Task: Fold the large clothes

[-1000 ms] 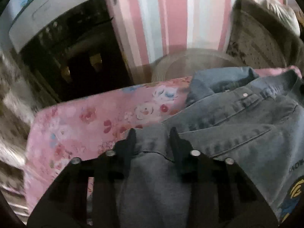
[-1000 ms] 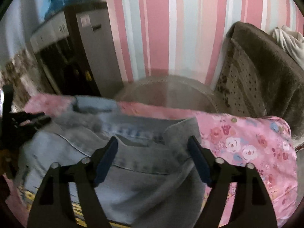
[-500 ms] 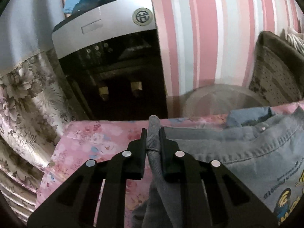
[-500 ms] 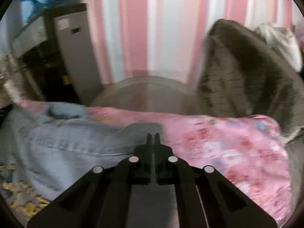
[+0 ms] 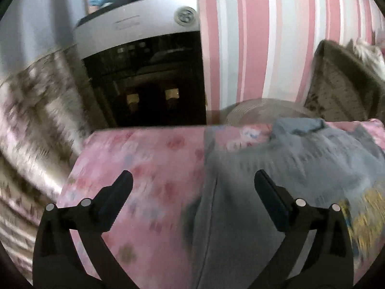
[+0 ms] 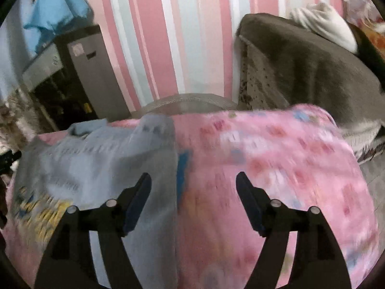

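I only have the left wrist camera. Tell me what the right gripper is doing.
Observer: The right gripper is open, with nothing between its fingers.
Operator: Say where it sits over the garment.
Observer: Above the right edge of the denim jacket; that edge runs between the fingers.
Operator: Report what lies right of that edge.
Observer: Only the pink floral cover, which ends against a brown blanket.

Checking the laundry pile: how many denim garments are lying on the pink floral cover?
1: a denim jacket lies spread on the pink floral cover, below both open grippers. Anything underneath it would be hidden.
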Motion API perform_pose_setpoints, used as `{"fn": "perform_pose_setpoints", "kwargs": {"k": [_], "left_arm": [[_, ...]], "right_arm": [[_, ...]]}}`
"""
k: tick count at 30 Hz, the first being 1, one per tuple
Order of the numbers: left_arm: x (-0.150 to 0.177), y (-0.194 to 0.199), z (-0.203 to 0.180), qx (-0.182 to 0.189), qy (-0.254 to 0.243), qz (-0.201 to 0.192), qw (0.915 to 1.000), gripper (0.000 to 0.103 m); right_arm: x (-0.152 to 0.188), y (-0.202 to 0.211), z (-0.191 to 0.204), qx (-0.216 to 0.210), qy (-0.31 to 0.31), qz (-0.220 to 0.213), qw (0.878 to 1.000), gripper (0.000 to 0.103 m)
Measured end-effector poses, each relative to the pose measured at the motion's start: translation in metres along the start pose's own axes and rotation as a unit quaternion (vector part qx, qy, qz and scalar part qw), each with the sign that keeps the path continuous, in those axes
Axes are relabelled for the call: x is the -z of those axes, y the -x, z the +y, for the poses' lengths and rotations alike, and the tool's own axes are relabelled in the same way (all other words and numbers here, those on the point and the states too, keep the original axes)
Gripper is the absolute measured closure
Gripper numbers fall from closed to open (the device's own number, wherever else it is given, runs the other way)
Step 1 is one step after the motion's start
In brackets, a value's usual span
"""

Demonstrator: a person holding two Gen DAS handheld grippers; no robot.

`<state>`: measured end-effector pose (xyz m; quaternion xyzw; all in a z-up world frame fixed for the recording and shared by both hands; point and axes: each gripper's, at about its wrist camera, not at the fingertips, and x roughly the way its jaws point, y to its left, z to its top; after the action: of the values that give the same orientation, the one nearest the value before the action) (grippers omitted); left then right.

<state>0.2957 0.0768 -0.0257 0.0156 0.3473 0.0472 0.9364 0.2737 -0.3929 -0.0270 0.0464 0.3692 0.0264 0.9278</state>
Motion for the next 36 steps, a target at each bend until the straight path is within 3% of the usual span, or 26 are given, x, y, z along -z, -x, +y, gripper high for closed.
{"fn": "perform_pose_setpoints", "kwargs": {"k": [4, 7, 10, 12, 14, 16, 17, 19, 21, 23, 25, 28, 31, 32, 33, 34, 35, 36], "left_arm": [[0.057, 0.043, 0.016, 0.001, 0.032, -0.001, 0.9995, 0.003], [0.091, 0.057, 0.02, 0.001, 0.055, 0.013, 0.9984, 0.003], [0.108, 0.046, 0.017, -0.036, 0.043, 0.05, 0.9972, 0.003], [0.111, 0.042, 0.022, -0.023, 0.064, 0.055, 0.9962, 0.003], [0.111, 0.039, 0.023, -0.012, 0.074, 0.062, 0.9953, 0.003], [0.109, 0.032, 0.022, 0.003, 0.087, 0.069, 0.9938, 0.004], [0.109, 0.03, 0.023, 0.017, 0.097, 0.07, 0.9927, 0.009], [0.11, 0.026, 0.02, 0.052, 0.095, 0.069, 0.9917, 0.03], [0.107, 0.033, 0.01, 0.068, 0.06, 0.057, 0.9942, 0.087], [0.1, 0.052, -0.003, 0.022, 0.002, 0.026, 0.9994, 0.098], [0.094, 0.067, 0.008, 0.028, 0.015, 0.013, 0.9994, 0.098], [0.093, 0.085, 0.017, -0.004, 0.002, -0.005, 1.0, 0.099], [0.101, 0.075, 0.024, -0.046, -0.011, 0.008, 0.9989, 0.103], [0.103, 0.07, 0.033, -0.036, 0.007, 0.019, 0.9992, 0.103], [0.103, 0.069, 0.039, -0.03, 0.018, 0.023, 0.9991, 0.103], [0.105, 0.071, 0.042, -0.032, 0.021, 0.022, 0.999, 0.103], [0.105, 0.074, 0.044, -0.032, 0.019, 0.02, 0.9991, 0.103], [0.106, 0.076, 0.043, -0.032, 0.018, 0.02, 0.9991, 0.097]], "right_arm": [[0.046, 0.038, -0.007, -0.031, -0.026, -0.002, 0.999, 0.025], [0.067, 0.044, 0.003, -0.057, -0.032, 0.011, 0.998, 0.025], [0.079, 0.039, 0.021, -0.043, -0.011, 0.02, 0.999, 0.025], [0.082, 0.036, 0.026, -0.039, -0.015, 0.02, 0.999, 0.026], [0.084, 0.033, 0.026, -0.045, -0.025, 0.024, 0.998, 0.031], [0.087, 0.029, 0.026, -0.077, -0.04, 0.041, 0.995, 0.06], [0.087, 0.027, 0.029, -0.076, -0.035, 0.044, 0.996, 0.067], [0.087, 0.029, 0.032, -0.076, -0.019, 0.038, 0.996, 0.082], [0.085, 0.038, 0.033, -0.078, -0.013, 0.028, 0.997, 0.088], [0.082, 0.058, 0.036, -0.073, 0.0, 0.002, 0.997, 0.091], [0.082, 0.085, 0.043, -0.067, 0.026, -0.025, 0.997, 0.092], [0.088, 0.107, 0.049, -0.075, 0.043, -0.031, 0.996, 0.092], [0.096, 0.09, 0.043, -0.052, 0.04, -0.005, 0.998, 0.09], [0.1, 0.079, 0.038, -0.048, 0.033, 0.015, 0.998, 0.088], [0.102, 0.072, 0.035, -0.042, 0.024, 0.023, 0.999, 0.075], [0.104, 0.069, 0.032, -0.034, 0.019, 0.023, 0.999, 0.056], [0.104, 0.074, 0.027, -0.026, 0.015, 0.008, 1.0, 0.048], [0.103, 0.079, 0.023, -0.022, 0.011, -0.002, 1.0, 0.031]]}}
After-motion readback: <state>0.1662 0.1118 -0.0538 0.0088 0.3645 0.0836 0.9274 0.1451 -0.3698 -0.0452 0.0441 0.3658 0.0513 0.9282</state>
